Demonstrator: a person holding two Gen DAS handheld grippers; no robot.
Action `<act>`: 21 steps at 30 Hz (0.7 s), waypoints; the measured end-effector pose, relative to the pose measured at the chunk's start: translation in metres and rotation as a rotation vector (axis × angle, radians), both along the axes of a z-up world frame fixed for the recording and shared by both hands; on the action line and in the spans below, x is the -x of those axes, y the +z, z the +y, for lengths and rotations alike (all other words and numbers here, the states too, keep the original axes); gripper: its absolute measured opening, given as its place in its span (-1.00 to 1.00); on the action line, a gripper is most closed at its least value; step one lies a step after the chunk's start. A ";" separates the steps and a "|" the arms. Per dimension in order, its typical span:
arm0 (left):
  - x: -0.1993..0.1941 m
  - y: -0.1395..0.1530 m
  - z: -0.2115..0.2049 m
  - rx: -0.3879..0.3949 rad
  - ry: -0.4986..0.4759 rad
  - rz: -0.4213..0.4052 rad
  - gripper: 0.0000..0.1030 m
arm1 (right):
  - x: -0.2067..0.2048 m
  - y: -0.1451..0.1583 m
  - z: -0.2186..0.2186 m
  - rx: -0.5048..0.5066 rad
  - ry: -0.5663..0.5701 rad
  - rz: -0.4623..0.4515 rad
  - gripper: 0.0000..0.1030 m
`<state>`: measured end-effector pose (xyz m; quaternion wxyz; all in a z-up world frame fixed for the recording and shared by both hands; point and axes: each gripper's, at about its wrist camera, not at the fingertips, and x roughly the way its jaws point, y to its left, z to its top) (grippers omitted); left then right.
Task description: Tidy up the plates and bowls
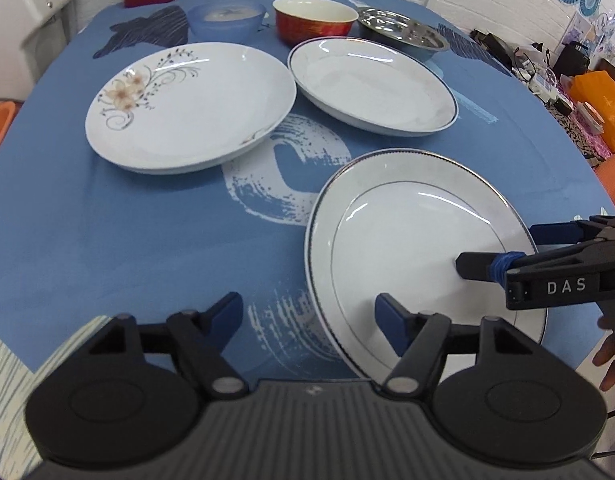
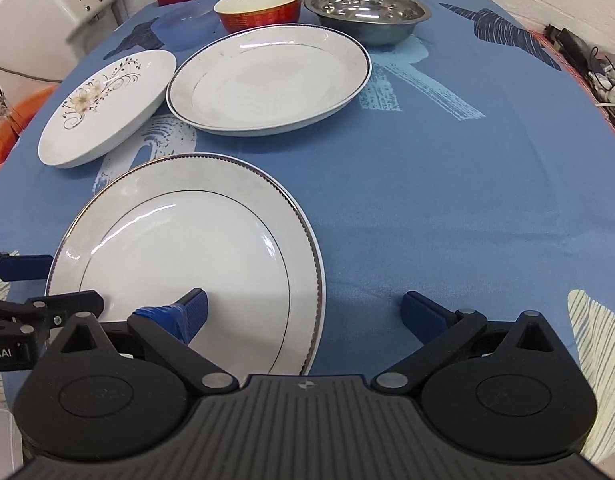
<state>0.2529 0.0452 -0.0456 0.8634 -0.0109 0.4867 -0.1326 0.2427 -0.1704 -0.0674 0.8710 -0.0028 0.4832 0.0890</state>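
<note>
Three white plates [image 2: 195, 256] before three bowls [image 2: 259, 6] on tablecloth

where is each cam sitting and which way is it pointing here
Left wrist: sits on the left gripper, facing across the table at the floral plate; the right gripper and some fingers enter at right.
Right wrist: sits on the right gripper, facing the far bowls; the left gripper shows at left.
Shared: the near rimmed plate, the red bowl, the steel bowl.
</note>
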 end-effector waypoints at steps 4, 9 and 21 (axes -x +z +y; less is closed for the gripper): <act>-0.001 -0.001 -0.005 -0.015 -0.009 -0.024 0.41 | -0.003 0.001 0.001 0.005 0.024 -0.003 0.77; 0.003 -0.004 -0.008 -0.025 -0.022 -0.062 0.38 | 0.000 0.002 0.008 0.003 0.100 -0.032 0.64; 0.011 0.009 0.024 0.055 0.018 -0.088 -0.77 | 0.018 0.013 0.026 -0.139 0.094 -0.023 -0.20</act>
